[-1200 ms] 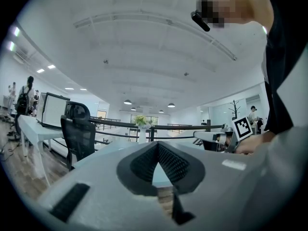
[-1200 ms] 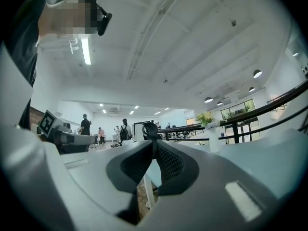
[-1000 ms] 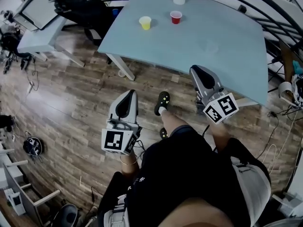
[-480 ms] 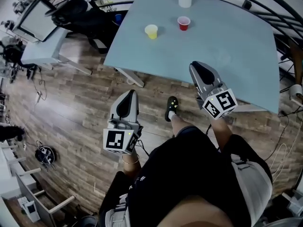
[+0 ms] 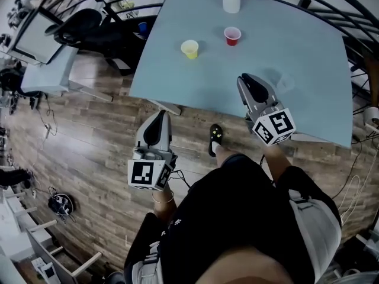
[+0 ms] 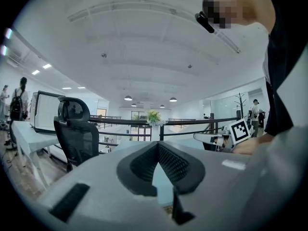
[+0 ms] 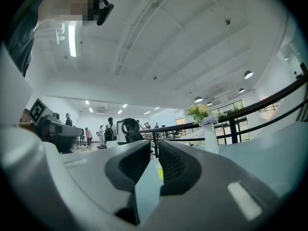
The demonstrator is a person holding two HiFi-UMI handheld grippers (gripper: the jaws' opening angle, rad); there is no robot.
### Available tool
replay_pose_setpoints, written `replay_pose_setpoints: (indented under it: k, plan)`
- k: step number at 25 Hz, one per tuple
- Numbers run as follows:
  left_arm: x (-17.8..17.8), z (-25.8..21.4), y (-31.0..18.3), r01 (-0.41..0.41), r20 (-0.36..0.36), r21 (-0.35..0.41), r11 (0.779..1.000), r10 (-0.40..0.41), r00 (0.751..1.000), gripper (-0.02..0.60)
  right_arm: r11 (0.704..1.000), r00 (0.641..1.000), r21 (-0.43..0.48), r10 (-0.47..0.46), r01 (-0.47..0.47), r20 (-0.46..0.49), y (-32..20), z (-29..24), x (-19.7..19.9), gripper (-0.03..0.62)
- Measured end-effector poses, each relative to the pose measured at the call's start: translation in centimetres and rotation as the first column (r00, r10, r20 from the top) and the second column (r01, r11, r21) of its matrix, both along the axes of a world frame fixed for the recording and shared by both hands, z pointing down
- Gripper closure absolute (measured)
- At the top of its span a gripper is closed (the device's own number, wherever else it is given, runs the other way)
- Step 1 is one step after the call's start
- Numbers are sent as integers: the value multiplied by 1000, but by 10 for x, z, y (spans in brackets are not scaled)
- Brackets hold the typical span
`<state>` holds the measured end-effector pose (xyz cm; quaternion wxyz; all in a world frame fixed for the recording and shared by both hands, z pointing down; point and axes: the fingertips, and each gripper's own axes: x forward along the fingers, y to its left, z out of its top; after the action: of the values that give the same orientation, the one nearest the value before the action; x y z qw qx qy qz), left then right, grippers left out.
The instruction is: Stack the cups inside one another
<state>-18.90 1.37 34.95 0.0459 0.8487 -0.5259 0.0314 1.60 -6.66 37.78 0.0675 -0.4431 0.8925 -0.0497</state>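
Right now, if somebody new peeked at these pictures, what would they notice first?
Probably the two bright cups, a yellow cup and a red cup, standing apart near the far side of the blue-grey table. Next come the two grippers the person holds out: the left gripper over the wooden floor, and the right gripper over the table's near edge, its jaws opening with nothing between them.

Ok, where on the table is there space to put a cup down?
Bare: the table's near left, in front of the yellow cup, and its far right side past the red cup. Busier: the far middle, where both cups stand near the white vase.
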Motion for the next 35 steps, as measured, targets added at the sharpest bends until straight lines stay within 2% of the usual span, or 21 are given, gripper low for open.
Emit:
replay_pose_setpoints:
  k: [9,16,23,35]
  plan:
    - [-8,3,-63,-32,34,-17,999,32,999,589,998,999,-24,54,-54,-1,-62,7,0,533]
    - [-5,1,-116,-55,31,-22,998,56,998,589,992,994,-55,113,-112,1,-111,20,7,514]
    - [-9,13,-155,-62,8,-48,997,62,998,589,982,985,-77,168,-171,-40,-150,35,14,497]
    - [-5,13,-201,-86,44,-84,993,90,995,589,958,964,-131,239,-254,-118,-204,66,26,421]
